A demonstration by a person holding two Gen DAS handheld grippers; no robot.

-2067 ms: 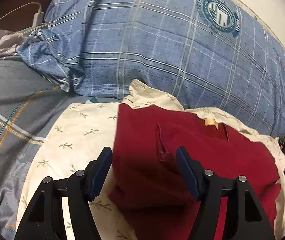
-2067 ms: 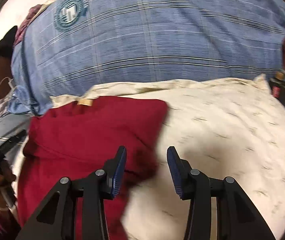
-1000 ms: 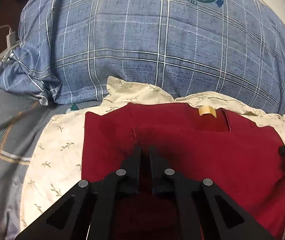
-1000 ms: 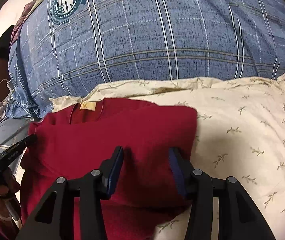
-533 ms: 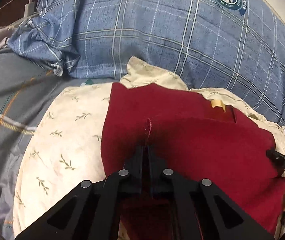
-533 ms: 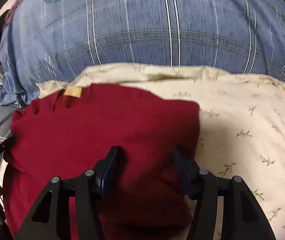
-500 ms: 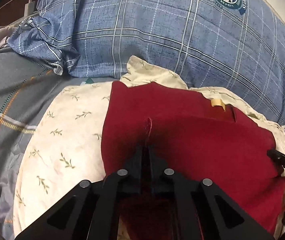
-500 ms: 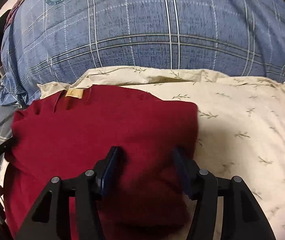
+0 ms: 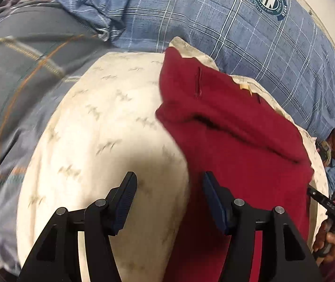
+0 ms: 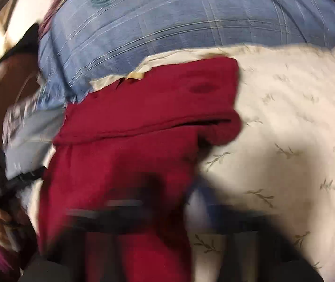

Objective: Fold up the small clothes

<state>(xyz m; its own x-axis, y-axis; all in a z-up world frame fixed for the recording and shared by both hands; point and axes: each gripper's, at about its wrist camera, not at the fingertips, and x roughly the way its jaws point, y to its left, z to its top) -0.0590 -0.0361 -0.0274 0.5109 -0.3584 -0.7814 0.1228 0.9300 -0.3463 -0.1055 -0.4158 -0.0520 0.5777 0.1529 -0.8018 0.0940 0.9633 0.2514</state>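
Dark red knit garment point(image 9: 233, 136), partly folded, lies on the cream leaf-print pillow point(image 9: 111, 127), its long axis running near to far. Left tongs point(image 9: 168, 203) gape empty at its left edge; right tongs' point(image 10: 167, 213) state is blurred, cannot tell.

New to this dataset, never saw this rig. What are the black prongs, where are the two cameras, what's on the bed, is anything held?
No robot: a person carries one hand-held gripper per hand, each with a fisheye camera looking along its two fingers. In the left view, the left hand-held gripper is open, holding nothing. A folded red garment lies on a cream leaf-print pillow, a blue plaid pillow behind. The right view is motion-blurred; the right hand-held gripper cannot be judged open or shut.
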